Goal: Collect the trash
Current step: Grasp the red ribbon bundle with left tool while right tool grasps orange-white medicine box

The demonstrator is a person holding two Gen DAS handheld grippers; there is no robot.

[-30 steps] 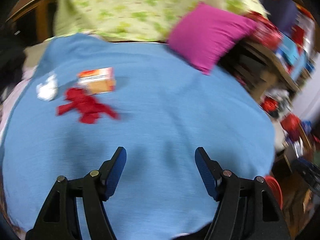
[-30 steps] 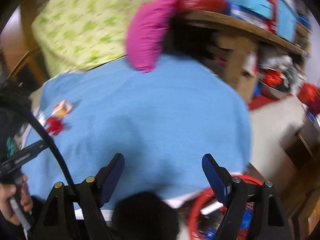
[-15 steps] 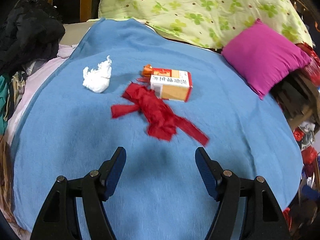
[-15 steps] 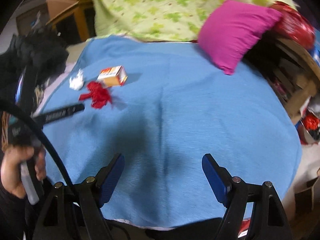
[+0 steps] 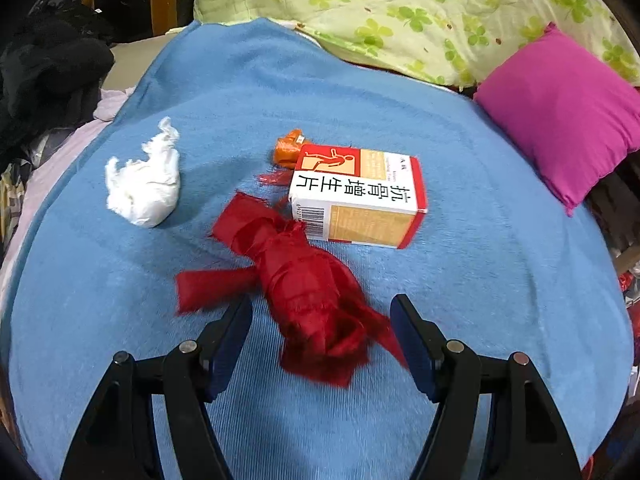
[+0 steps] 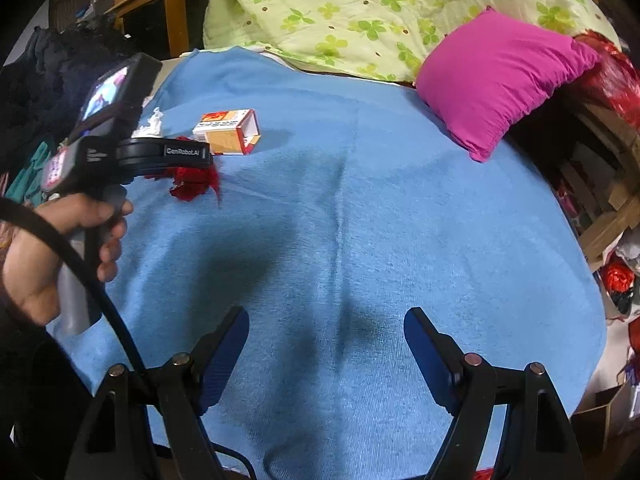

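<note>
Left wrist view shows the left gripper [image 5: 321,330] with jaws standing wide and nothing pinched, the crumpled red wrapper [image 5: 298,284] lying on the blue blanket [image 5: 500,280] with its near end between the jaw tips. Lower straight down, then close on the thickest bunch, clear of the medicine box [image 5: 358,194] just beyond. The right gripper [image 6: 326,344] hangs wide and empty over bare blanket.

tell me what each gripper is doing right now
left gripper: open, fingers either side of the red wrapper, not gripping it
right gripper: open, holding nothing
</note>
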